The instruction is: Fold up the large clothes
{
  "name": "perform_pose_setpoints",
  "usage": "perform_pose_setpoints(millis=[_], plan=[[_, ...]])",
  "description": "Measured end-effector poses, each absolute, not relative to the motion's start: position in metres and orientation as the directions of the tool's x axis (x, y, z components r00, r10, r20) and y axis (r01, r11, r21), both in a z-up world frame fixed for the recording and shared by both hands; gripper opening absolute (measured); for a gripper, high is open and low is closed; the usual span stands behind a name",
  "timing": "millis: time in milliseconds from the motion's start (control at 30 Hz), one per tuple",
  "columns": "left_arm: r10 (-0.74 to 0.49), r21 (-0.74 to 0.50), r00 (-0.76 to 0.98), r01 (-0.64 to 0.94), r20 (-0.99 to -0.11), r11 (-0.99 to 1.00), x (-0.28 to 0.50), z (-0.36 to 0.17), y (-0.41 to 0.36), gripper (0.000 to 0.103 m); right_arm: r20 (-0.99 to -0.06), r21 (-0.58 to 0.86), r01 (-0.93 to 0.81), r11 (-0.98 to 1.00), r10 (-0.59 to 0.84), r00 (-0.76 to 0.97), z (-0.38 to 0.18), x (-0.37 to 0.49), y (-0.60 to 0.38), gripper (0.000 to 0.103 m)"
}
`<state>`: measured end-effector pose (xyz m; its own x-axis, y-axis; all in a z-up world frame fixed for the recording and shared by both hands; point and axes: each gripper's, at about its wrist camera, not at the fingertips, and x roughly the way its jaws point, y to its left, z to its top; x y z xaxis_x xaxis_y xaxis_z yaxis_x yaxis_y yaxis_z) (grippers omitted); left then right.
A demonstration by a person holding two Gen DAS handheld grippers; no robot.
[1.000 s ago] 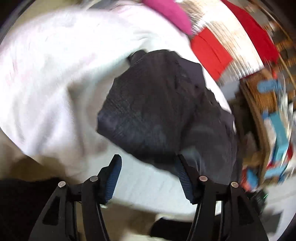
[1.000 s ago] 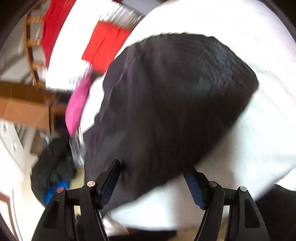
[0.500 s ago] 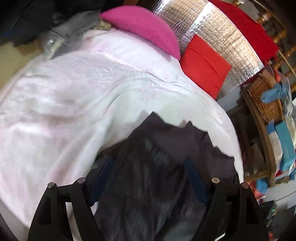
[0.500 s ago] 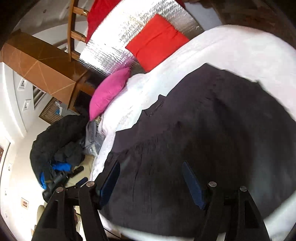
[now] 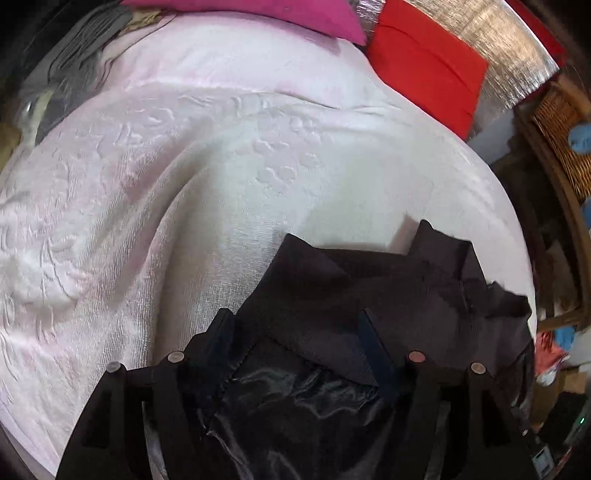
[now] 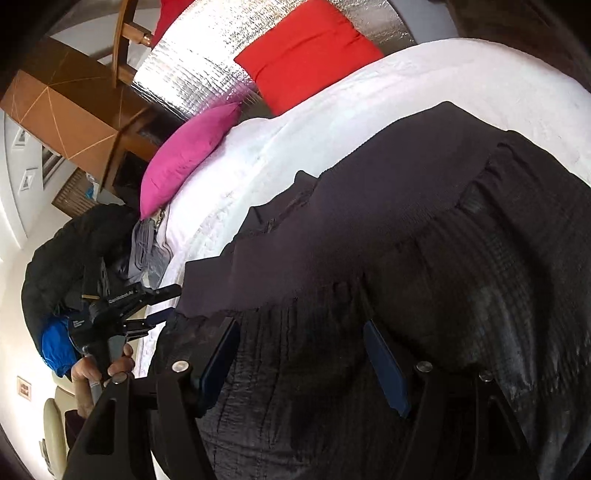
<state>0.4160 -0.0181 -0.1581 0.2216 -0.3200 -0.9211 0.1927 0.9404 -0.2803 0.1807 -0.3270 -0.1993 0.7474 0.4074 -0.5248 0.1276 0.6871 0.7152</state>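
Note:
A large black garment (image 5: 388, 295) lies crumpled on a bed covered with a white embossed blanket (image 5: 184, 184). In the right wrist view the garment (image 6: 424, 258) fills most of the frame, ribbed and with a zip. My left gripper (image 5: 301, 336) is open, its jaws wide apart low over the garment's near edge, where a shiny lining (image 5: 295, 402) shows. My right gripper (image 6: 301, 350) is open, jaws spread just above the black fabric. The left gripper also shows in the right wrist view (image 6: 162, 306), at the bed's left edge, held by a hand.
A pink pillow (image 5: 280, 14) and a red pillow (image 5: 424, 70) lie at the head of the bed against a silver quilted headboard (image 6: 192, 70). A dark jacket heap (image 6: 74, 251) and grey clothes (image 6: 144, 247) lie left of the bed. A wicker basket (image 5: 561, 125) stands at the right.
Both grippers have dropped closer to the black garment and steadied; it now lies under both open jaws. The left view has swung from the garment's middle to its near edge.

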Motion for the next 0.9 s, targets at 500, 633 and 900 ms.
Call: perform_pose_setpoints(millis=[500,633,900], plan=[[-0.294,-0.229,0.204,0.292,-0.934,0.929,0.414,-0.171,-0.044,0.009,-0.588,0.664,0.166,0.729,0.372,0.718,-0.203,0.198,-0.318,0.073],[-0.215,-0.119,0.287,0.319,-0.933,0.94,0.4,-0.166,-0.055,0.006,-0.56,0.687,0.167,0.707,0.369,0.741,-0.201,0.198,-0.323,0.073],[-0.067,0.06,0.416,0.287,-0.907,0.956,0.386,-0.144,-0.045,0.0,-0.586,0.599,0.168,0.783,0.286,0.758,-0.192,0.216,-0.317,0.073]])
